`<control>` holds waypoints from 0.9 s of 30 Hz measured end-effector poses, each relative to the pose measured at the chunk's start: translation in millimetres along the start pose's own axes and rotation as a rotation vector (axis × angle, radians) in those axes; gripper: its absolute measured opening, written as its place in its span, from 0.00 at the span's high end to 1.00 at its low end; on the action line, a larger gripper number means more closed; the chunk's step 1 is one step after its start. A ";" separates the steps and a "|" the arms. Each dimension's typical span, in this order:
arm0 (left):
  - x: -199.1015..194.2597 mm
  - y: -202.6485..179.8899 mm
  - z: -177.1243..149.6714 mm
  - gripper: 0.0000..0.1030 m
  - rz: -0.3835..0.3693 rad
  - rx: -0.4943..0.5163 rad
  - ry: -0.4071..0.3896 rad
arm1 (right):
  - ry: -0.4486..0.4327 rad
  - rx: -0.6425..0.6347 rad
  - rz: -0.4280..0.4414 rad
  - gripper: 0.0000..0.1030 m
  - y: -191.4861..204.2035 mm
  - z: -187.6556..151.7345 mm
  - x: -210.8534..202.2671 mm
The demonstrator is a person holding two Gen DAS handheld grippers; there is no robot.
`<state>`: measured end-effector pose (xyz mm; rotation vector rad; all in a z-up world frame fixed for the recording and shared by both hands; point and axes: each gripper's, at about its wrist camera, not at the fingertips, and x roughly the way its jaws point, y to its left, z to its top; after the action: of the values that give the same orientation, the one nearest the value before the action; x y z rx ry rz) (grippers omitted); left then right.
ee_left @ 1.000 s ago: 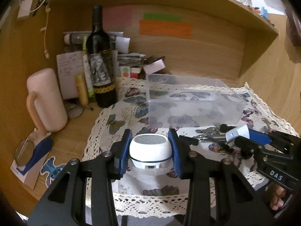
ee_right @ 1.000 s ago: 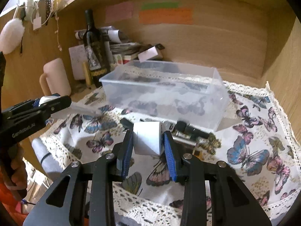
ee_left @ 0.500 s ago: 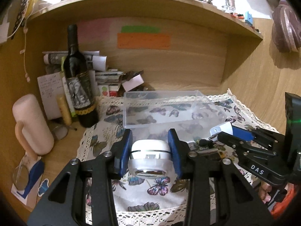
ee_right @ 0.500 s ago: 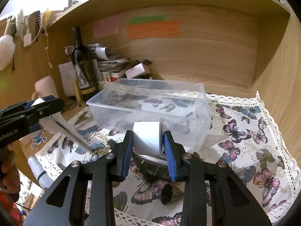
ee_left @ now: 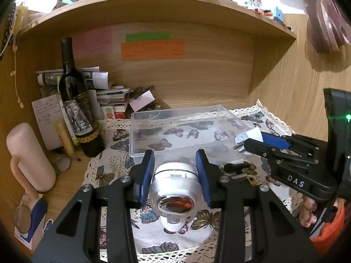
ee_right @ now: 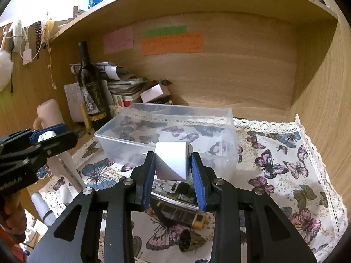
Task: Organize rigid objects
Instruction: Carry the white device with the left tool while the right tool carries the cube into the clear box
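Left gripper (ee_left: 174, 171) pinched the smooth, hard white-and-chrome gadget (ee_left: 174, 188) across its rounded sides; right gripper (ee_right: 173, 166) clamped the light, rigid white plug adapter (ee_right: 172, 161) by its flat faces.

At your far left a dark wine bottle (ee_left: 75, 100) stands upright in front of a heap of papers (ee_left: 105, 92). A pale pink jug (ee_left: 30, 157) stands nearer you. Pink, green and orange notes (ee_right: 173, 41) stick to the wooden back panel (ee_right: 230, 79).
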<state>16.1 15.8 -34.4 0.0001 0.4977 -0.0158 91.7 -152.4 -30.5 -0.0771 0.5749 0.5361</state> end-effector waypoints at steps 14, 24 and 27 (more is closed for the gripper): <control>21.8 8.2 -12.9 0.60 0.011 -0.033 0.052 | 0.002 0.008 -0.001 0.71 -4.0 2.5 0.7; 8.9 18.4 32.6 0.60 -0.011 -0.040 -0.026 | -0.046 -0.001 -0.027 0.71 -10.7 25.9 0.2; 6.3 21.7 51.9 0.60 -0.025 -0.041 -0.057 | -0.060 -0.010 -0.034 0.71 -11.6 35.5 1.9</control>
<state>46.7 37.2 8.2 -0.0464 0.4410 -0.0300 116.6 -153.9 -2.6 -0.0794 0.5115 0.5068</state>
